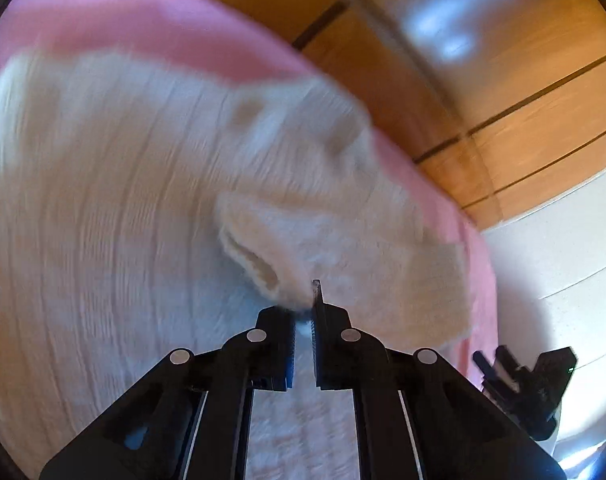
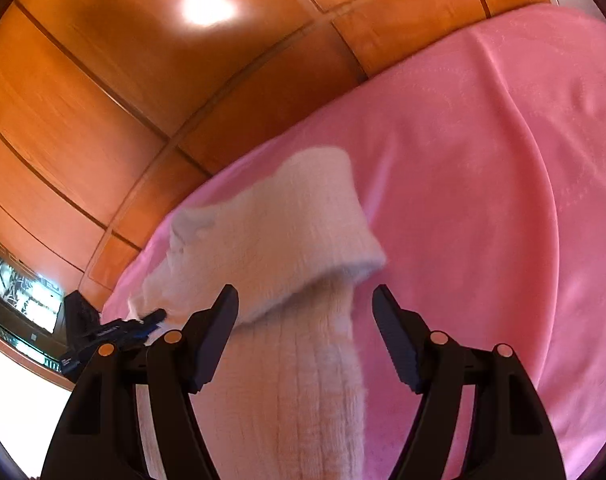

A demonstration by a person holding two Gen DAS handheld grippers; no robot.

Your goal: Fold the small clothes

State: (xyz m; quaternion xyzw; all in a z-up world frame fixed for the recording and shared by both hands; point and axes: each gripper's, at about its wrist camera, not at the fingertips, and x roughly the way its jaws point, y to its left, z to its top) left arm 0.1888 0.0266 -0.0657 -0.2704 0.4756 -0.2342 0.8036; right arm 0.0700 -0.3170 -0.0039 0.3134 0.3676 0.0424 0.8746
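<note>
On the pink blanket (image 2: pixel 483 168), a white ribbed knit garment (image 2: pixel 279 240) is laid, its long axis running away from the right tool (image 2: pixel 305 304), whose jaws stand released astride it. In the blurred left view, the left tool (image 1: pixel 303 312) seems clenched on a fold of the garment. No writing can be read.

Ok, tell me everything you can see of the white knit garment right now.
The white knit garment looks fluffy, ribbed and cream-white, a small sweater by its looks. It lies on the pink blanket, one part folded back over a long ribbed strip. The left claw is shut on a bunched edge beside a cuff-like opening. The right claw stands open astride the strip, pads clear of it.
</note>
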